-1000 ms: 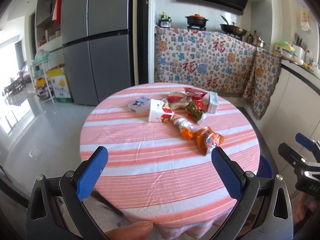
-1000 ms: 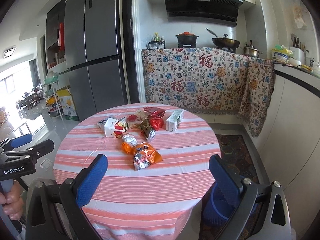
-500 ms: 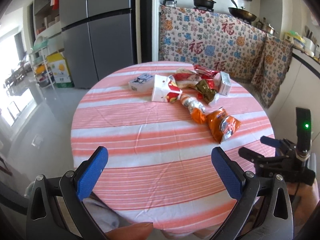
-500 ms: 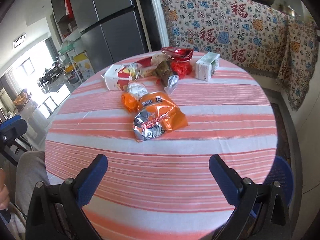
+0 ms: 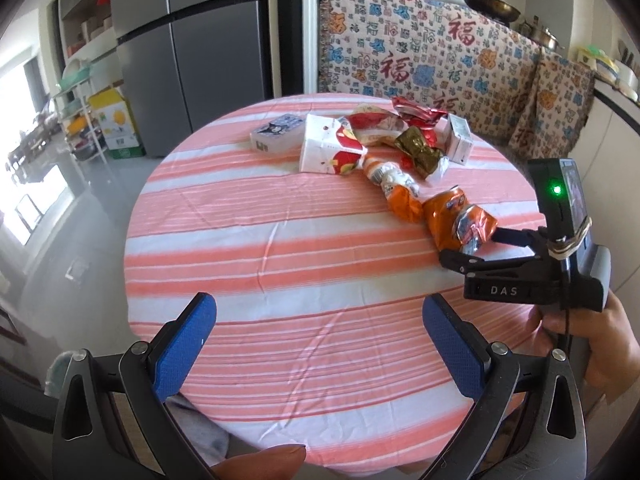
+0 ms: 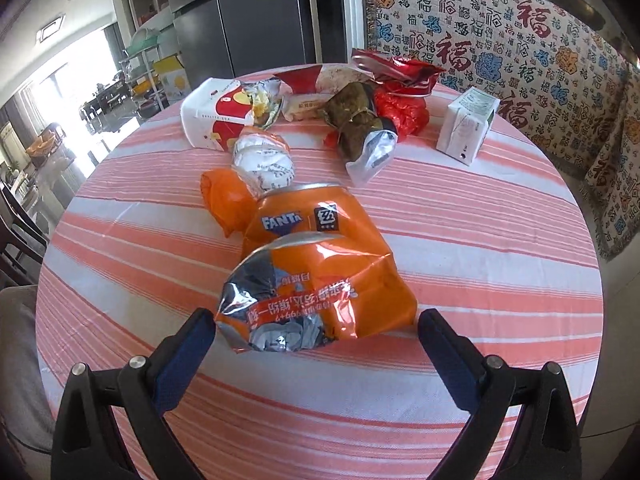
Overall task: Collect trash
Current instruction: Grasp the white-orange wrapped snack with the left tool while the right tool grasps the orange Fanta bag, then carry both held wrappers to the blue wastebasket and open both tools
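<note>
Several pieces of trash lie on a round table with a pink striped cloth [image 5: 248, 240]. Nearest is a crumpled orange Fanta bag [image 6: 316, 272], also in the left wrist view [image 5: 456, 220]. My right gripper [image 6: 314, 344] is open, its fingertips at either side of the bag's near end, not touching; it shows from the side in the left wrist view [image 5: 480, 248]. Behind the bag lie an orange-white wrapper [image 6: 256, 172], a red-white carton [image 6: 212, 118], a brown wrapper [image 6: 360, 128], a red foil bag [image 6: 400, 76] and a small white box [image 6: 466, 126]. My left gripper [image 5: 320, 344] is open, empty, over the table's near edge.
A small printed box [image 5: 276, 136] lies at the far left of the pile. A grey fridge [image 5: 192, 40] and a patterned cloth over the counter [image 5: 420, 60] stand behind the table. A chair back [image 6: 16, 240] is at the table's left.
My right gripper has moved forward and down to the orange Fanta bag, which now lies between its open fingers. My left gripper has moved closer over the table.
</note>
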Action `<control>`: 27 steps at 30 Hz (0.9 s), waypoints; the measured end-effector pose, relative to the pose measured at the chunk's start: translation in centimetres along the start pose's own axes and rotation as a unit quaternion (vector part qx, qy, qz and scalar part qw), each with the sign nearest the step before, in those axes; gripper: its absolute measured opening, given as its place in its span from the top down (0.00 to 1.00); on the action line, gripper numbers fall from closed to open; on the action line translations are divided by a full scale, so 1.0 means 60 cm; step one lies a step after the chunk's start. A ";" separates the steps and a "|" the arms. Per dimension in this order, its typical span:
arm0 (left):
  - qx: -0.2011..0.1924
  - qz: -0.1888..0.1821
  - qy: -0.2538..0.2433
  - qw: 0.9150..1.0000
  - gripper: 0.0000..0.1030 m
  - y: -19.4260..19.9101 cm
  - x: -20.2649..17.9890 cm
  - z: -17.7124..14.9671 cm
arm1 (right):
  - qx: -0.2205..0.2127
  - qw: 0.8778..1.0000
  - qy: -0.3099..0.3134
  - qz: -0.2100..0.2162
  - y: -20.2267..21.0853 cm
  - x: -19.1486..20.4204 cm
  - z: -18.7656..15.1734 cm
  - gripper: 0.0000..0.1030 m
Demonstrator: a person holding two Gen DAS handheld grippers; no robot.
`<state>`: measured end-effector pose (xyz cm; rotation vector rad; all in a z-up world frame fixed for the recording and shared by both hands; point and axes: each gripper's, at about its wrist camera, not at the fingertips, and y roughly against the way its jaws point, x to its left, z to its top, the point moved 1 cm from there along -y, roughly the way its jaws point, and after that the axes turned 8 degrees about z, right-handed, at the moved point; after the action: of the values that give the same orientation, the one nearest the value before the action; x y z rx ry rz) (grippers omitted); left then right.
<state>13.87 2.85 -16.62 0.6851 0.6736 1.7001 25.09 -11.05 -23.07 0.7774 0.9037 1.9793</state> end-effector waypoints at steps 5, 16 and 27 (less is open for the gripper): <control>0.015 0.006 -0.006 1.000 0.00 -0.021 -0.014 0.003 | -0.014 1.000 -0.024 0.002 0.023 -0.020 -0.008 0.14; 0.064 -0.086 0.020 0.994 0.01 -0.136 -0.106 0.111 | -0.067 0.994 -0.063 -0.060 0.098 -0.084 -0.057 0.14; 0.128 -0.045 -0.002 0.991 0.39 -0.284 -0.180 0.167 | -0.095 0.990 -0.083 -0.065 0.128 -0.119 -0.079 0.14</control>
<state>34.42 -3.20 -23.55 0.8234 0.9180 1.5430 21.73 -21.82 -20.84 0.7418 0.6413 1.8269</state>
